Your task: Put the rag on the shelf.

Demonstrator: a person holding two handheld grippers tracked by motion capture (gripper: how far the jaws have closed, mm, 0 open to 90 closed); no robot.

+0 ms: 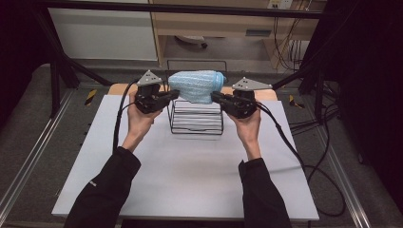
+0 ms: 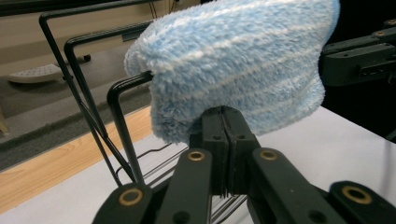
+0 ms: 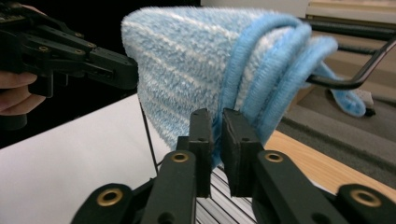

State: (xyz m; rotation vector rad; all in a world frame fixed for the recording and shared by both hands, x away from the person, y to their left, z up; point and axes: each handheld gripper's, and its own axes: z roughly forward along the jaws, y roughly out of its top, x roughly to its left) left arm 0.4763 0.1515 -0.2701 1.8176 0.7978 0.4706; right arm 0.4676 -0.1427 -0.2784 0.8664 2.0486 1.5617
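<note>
A fluffy blue towel with pale stripes (image 1: 197, 85) hangs folded over the top of a black wire rack (image 1: 197, 122) at the back middle of the white table (image 1: 190, 175). My left gripper (image 1: 175, 95) pinches the towel's left side. In the left gripper view its jaws (image 2: 226, 114) are pressed together at the lower edge of the towel (image 2: 233, 60). My right gripper (image 1: 215, 97) holds the right side. In the right gripper view its jaws (image 3: 218, 116) grip the folded edge of the towel (image 3: 187, 60). A rack bar (image 3: 355, 79) runs under the cloth.
The rack's upright wire loops (image 2: 116, 98) stand close beside my left jaws. A wooden strip (image 1: 119, 88) lines the table's far edge, with shelving behind it. Cables (image 1: 285, 137) trail from both grippers across the table. Black frame poles (image 1: 304, 73) rise at the back corners.
</note>
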